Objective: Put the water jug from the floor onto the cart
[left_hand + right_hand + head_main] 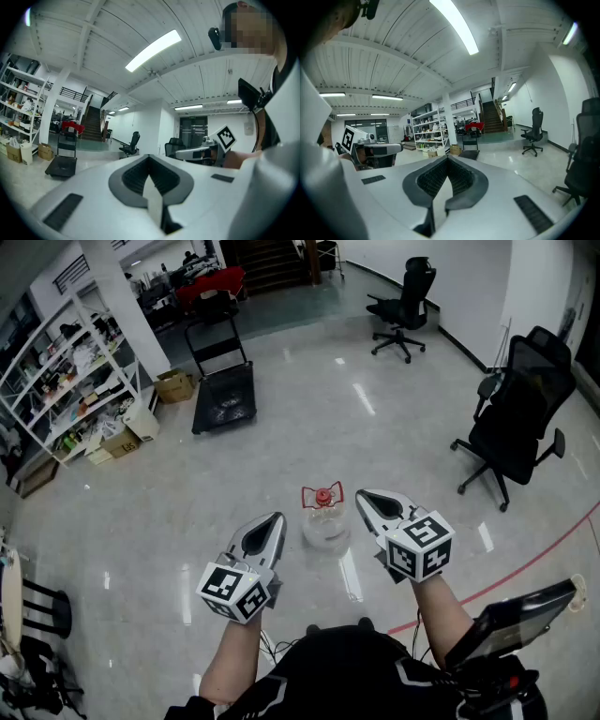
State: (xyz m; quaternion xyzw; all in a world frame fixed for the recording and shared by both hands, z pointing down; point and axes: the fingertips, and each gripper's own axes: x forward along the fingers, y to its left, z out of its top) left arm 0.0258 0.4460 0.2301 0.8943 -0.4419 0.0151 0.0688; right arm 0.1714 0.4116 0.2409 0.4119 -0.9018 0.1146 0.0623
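A clear water jug (pixel 325 522) with a red cap and red handle stands on the pale floor, straight ahead between my two grippers. The left gripper (pixel 277 519) is held to its left, shut and empty. To the jug's right the right gripper (pixel 360 494) is also shut, with nothing in it. Both hang in the air above the floor and touch nothing. The black flat cart (pixel 223 396) with its upright handle waits farther off, up and to the left. It also shows small in the left gripper view, cart (pixel 61 165), and in the right gripper view, cart (pixel 469 153).
White shelving (pixel 67 381) with cardboard boxes (pixel 174 385) lines the left side. A black office chair (pixel 518 413) stands at the right, another chair (pixel 406 307) farther back. A red line (pixel 525 568) crosses the floor at the lower right. Stairs (pixel 492 117) rise at the far end.
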